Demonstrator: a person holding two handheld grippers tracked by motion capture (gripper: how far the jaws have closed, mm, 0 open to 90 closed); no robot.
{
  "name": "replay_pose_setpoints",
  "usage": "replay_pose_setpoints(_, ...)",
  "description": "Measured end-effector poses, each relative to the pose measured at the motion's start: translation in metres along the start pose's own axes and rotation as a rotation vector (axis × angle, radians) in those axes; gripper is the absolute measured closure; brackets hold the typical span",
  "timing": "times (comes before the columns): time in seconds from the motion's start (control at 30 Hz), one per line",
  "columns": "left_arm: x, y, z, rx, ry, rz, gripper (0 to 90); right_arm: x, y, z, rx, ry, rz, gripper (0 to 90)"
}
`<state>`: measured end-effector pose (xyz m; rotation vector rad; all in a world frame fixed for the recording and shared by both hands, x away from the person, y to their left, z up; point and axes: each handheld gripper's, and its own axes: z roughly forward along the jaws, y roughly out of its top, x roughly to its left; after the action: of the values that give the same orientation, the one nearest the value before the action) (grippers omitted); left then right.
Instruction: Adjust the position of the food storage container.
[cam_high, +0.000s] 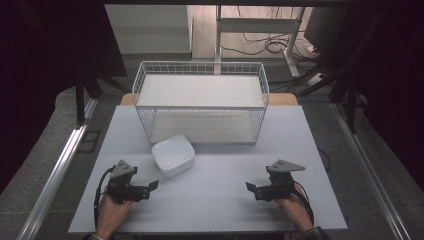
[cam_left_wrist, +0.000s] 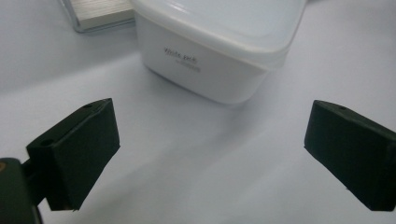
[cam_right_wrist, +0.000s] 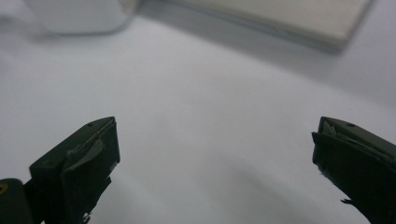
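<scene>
While fingers (cam_left_wrist: 74, 154) gape, container (cam_high: 173, 154) sits upright

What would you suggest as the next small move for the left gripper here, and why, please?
Probably ease the left gripper forward toward the white lidded container. Its jaws stand wide open with nothing between them, and in the left gripper view the container sits just ahead on the table, apart from the jaws. The right gripper is farther off.

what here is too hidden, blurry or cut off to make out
- Printed text on the white container: left gripper view, too blurred to read.
- Container contents: its white lid covers them.
- Wire basket in the right gripper view: cut off by the top edge, only its base seen.
- Person's forearms: high view, cut off at the bottom edge.
</scene>
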<state>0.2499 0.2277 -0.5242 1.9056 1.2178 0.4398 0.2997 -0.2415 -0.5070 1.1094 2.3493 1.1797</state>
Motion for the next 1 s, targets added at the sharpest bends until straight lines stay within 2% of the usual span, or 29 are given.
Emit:
replay_pose_setpoints(0.1,-0.001,-0.002,0.0,0.01,0.034,0.044,3.2,-0.004,-0.003,0.005,0.013,-0.024,-0.011,0.6)
replay_pose_setpoints(0.23,-0.003,-0.005,0.0,0.025,0.017,0.062,3.7,0.0,-0.001,0.004,-0.002,-0.027,-0.032,0.5)
replay_pose_setpoints(0.4,-0.001,-0.006,0.001,0.014,-0.002,0.055,3.3,0.003,-0.001,0.006,-0.013,-0.036,-0.04,0.0)
replay_pose_setpoints(0.6,0.0,-0.005,0.0,0.026,-0.016,0.021,2.4,0.006,0.001,0.007,-0.007,-0.045,-0.052,0.0)
replay_pose_setpoints(0.77,0.0,-0.005,0.001,0.045,-0.014,0.025,1.6,0.008,0.002,0.007,0.002,-0.047,-0.059,0.0)
replay_pose_setpoints(0.8,0.002,-0.004,0.0,0.034,-0.034,0.009,1.6,0.008,0.002,0.006,0.005,-0.046,-0.062,0.0)
replay_pose_setpoints(0.87,0.005,-0.003,-0.001,0.028,-0.042,-0.005,3.5,0.009,0.003,0.006,0.003,-0.046,-0.06,0.0)
replay_pose_setpoints(0.97,0.006,-0.001,-0.002,0.033,-0.03,0.002,6.0,0.009,0.004,0.006,0.007,-0.051,-0.061,0.0)
replay_pose_setpoints(1.0,0.008,-0.001,-0.003,0.031,-0.027,0.009,11.1,0.01,0.006,0.006,0.002,-0.051,-0.061,0.0)
